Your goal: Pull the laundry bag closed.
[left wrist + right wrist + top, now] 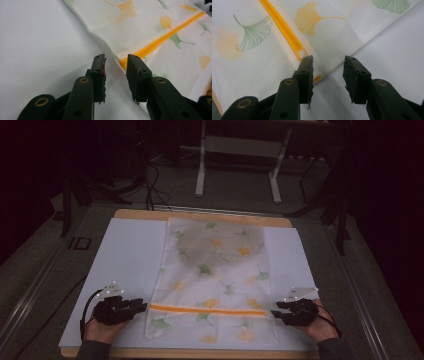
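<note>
On the white sheet [130, 250] lies a leaf-printed mesh bag [215, 275], its contents perhaps a dim grey bundle. Left gripper [141, 307] and right gripper [276, 309] flank its orange zipper [207, 310], jaws parted, empty.

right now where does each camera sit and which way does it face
High view: above the person's side, looking forward and down on the table, the cloth, both hands and grippers.
Left gripper view: rides the left gripper, facing the cloth's left edge; its open jaws show.
Right gripper view: rides the right gripper, facing the cloth's right edge; its open jaws show.
Shared: all show the cloth's orange stripe.
</note>
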Demonstrator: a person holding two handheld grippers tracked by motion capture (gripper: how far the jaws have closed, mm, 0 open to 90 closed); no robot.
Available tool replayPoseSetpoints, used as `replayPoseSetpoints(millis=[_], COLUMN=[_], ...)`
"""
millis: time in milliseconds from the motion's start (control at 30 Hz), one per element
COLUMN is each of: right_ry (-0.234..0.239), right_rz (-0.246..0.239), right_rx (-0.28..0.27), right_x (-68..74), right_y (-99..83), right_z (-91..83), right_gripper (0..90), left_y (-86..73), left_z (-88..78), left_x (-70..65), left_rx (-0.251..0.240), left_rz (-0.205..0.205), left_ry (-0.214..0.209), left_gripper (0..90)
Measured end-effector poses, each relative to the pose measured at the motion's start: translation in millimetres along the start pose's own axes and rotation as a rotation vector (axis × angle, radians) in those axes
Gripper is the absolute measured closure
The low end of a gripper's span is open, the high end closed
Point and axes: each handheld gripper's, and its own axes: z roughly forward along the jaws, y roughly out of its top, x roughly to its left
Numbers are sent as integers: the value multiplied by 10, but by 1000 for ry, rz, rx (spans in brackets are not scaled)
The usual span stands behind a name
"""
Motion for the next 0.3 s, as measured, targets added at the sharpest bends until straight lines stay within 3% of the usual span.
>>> replayPoseSetpoints(millis=[200,300], right_ry=[-13,-32], right_rz=[120,190], right_rx=[-55,-85], right_x=[-59,-82], right_y=[-56,-79], right_z=[78,138], right_gripper=[582,565], left_y=[10,19], left_z=[42,69], left_x=[-13,0], left_rx=[-8,-29], left_rz=[22,27], left_ry=[62,125], left_gripper=[651,613])
